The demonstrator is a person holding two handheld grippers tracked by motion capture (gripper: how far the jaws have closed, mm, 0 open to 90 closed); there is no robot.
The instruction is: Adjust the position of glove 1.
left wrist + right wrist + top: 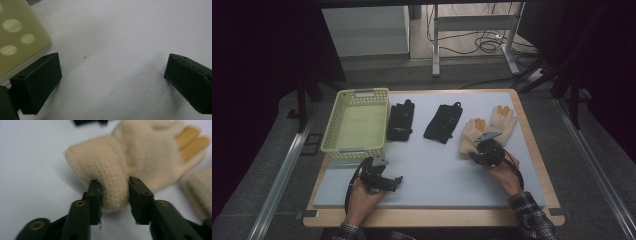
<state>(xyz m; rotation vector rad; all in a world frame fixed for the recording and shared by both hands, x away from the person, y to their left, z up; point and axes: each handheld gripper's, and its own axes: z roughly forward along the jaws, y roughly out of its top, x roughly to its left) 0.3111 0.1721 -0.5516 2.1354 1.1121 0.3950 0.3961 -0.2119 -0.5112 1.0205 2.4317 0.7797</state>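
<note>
Cream glove (140,162) at the right middle of the high view, lying on the pale mat (437,165) of the desk (542,165), fingers toward the top of the frame, yellow-orange patches on the fingertips. Cuff bunched up and caught between the two jaws of the right claw (115,195), seen in the right gripper view at the lower centre; both pads pressing into the knitted fabric, jaws about half apart because of the thick cuff. Second cream glove (503,120) just beside the first, slightly higher and more to the right in the high view, touching or almost touching it. Right hand (504,172) below the claw, sleeve in a checked pattern at the bottom right corner.

Two black gloves more to the left: one (443,122) near the centre, tilted, another (400,121) just beside the basket. Pale green basket (343,120) at the upper left of the mat, with holes in its walls, nothing visible inside.

Left claw (398,181) at the lower left of the high view, held in the left hand (362,197), near the front corner of the basket. Jaws wide apart in the left gripper view, nothing between them, only bare mat below.
</note>
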